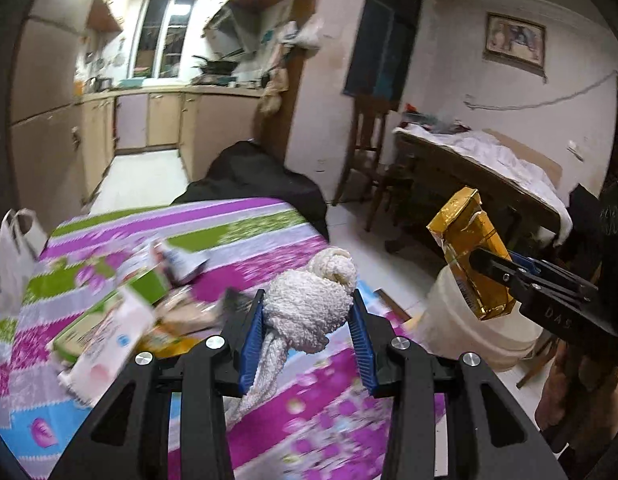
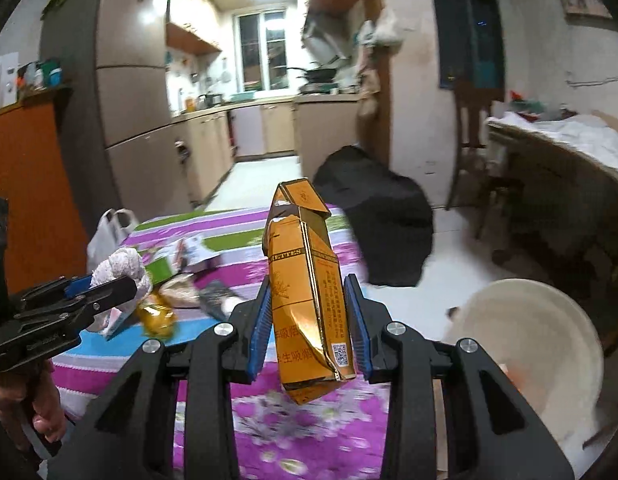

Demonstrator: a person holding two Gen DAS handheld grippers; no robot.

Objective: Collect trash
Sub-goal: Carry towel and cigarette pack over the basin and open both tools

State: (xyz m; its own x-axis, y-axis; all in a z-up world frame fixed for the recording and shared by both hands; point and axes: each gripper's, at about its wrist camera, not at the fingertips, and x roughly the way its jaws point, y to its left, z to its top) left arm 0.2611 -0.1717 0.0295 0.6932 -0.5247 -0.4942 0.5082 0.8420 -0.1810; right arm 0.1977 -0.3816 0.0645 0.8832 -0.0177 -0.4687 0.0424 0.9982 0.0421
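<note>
Your left tongs [image 1: 307,334] are clamped on a knotted white rag [image 1: 309,304], its twisted tail hanging loose below the blue pads; it is soft, light and squashy, so the knot is the sound place to hold and it should not slip. Your right tongs [image 2: 309,328] are pressed against the sides of a crumpled gold cigarette pack [image 2: 309,280], gripped low on its body with the flip lid ajar above. That thin card looks light and already dented, and I judge a harder squeeze would only crush it further. Just right of the pack sits the white bucket [image 2: 549,344], its mouth open and, from the wrist views, nothing between it and either load. Further left on the striped table [image 1: 249,220] lie more scraps: a green-and-white carton [image 1: 109,320], a torn wrapper [image 1: 181,260] and a white plastic bag [image 1: 9,256] at the far edge.
</note>
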